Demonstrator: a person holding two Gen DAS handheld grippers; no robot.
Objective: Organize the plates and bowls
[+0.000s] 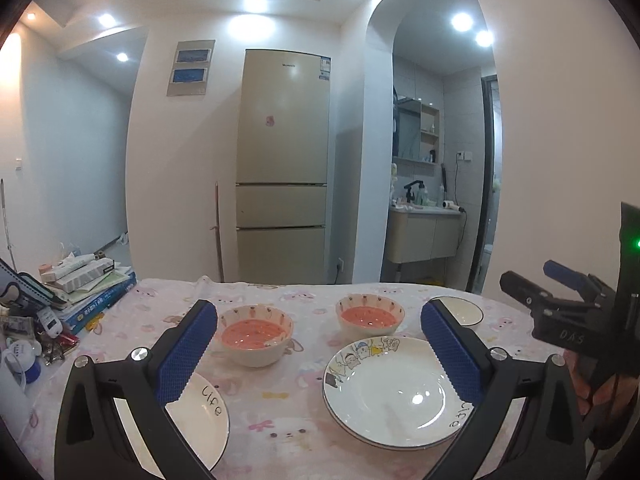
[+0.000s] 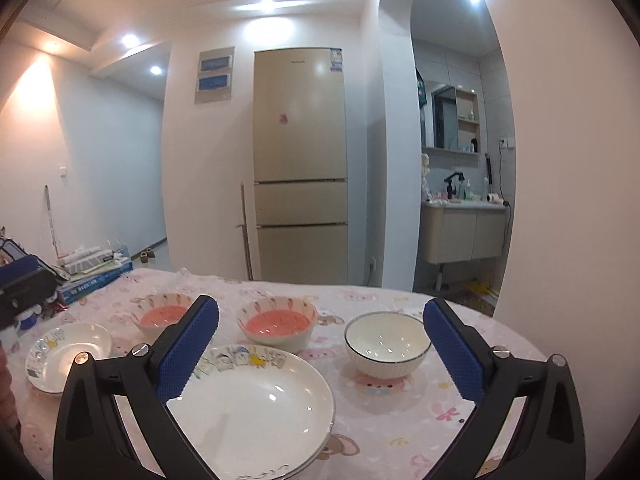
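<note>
Hovering above the table (image 2: pixel 400 292), the left tool (image 1: pixel 318 354) and the right tool (image 2: pixel 320 346) both stand wide open with nothing between their blue pads. Two pink-lined bowls (image 1: pixel 256 334) (image 1: pixel 370 318) sit apart at the middle; a white bowl (image 2: pixel 386 344) stands alone near the right side. A cartoon-printed plate (image 1: pixel 388 388) appears to rest on a second "life" plate, with another "life" plate (image 1: pixel 204 424) near the front left. Glazed rims look slippery, so a shallow pinch could let a plate slip and chip its neighbour. Stacked books (image 1: pixel 94 288) crowd the left edge; open cloth lies on the right, toward the rounded table edge.
</note>
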